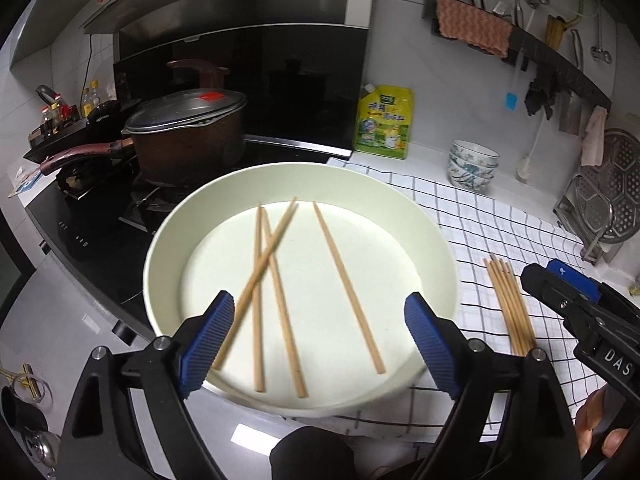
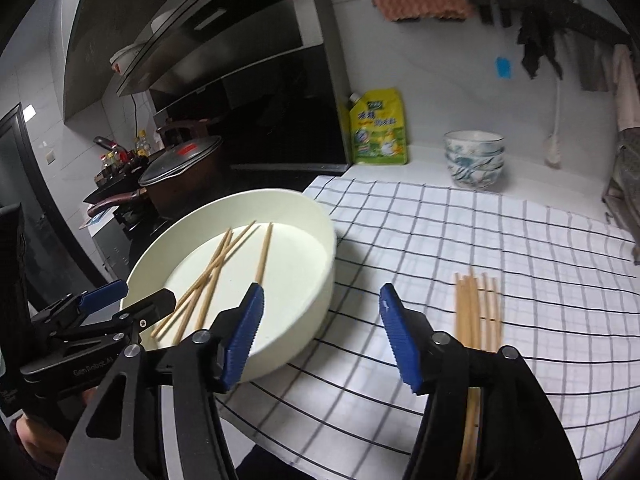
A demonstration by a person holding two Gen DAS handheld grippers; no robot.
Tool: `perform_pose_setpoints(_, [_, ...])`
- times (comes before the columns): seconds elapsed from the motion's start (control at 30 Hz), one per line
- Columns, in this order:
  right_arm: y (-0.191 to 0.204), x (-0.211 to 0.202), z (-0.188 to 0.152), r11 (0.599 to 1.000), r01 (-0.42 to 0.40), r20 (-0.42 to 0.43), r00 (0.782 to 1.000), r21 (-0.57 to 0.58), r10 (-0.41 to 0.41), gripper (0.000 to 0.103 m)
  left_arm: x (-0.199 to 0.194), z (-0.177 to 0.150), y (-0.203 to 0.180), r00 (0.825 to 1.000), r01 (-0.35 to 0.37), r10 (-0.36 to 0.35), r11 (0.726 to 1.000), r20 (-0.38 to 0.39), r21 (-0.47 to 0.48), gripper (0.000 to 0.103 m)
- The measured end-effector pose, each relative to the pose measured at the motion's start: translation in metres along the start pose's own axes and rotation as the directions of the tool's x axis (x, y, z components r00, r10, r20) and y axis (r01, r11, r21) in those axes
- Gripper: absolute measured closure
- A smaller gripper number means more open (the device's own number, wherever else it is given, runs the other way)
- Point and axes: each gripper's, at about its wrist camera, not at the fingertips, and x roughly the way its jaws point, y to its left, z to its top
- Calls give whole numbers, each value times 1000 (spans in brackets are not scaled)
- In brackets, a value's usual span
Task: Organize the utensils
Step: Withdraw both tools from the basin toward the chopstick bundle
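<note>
Two grippers stand spread with nothing between their blue pads: the left gripper (image 1: 320, 344) hangs over the near rim of the white basin (image 1: 168, 240), the right gripper (image 2: 322, 334) above the checked cloth (image 2: 460, 220). Four loose chopsticks (image 1: 280, 280) lie in the basin, three crossing, one apart. Right of the basin, a bundle of chopsticks (image 2: 478, 308) lies on the cloth. Farther back stand stacked bowls (image 2: 474, 158), a yellow pouch (image 2: 378, 128) and a lidded pot (image 1: 188, 136).
</note>
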Motion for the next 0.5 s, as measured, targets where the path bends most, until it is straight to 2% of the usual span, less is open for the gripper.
perform_pose_setpoints(0.13, [-16,-20,-9,999,38,35,999,-2,-37,33,-7,-5,-24,1000,18,-18,999,15,26,13])
perform_pose_setpoints(0.3, [-40,-36,-24,997,78,33,996,5,-79,22,-15,-13,-52,998,50,-52,997,37,52,9])
perform_pose_setpoints(0.5, [-73,-51,-43,988,153,19,988,22,-153,22,-16,-28,-87,996,80,-84,994,38,78,7])
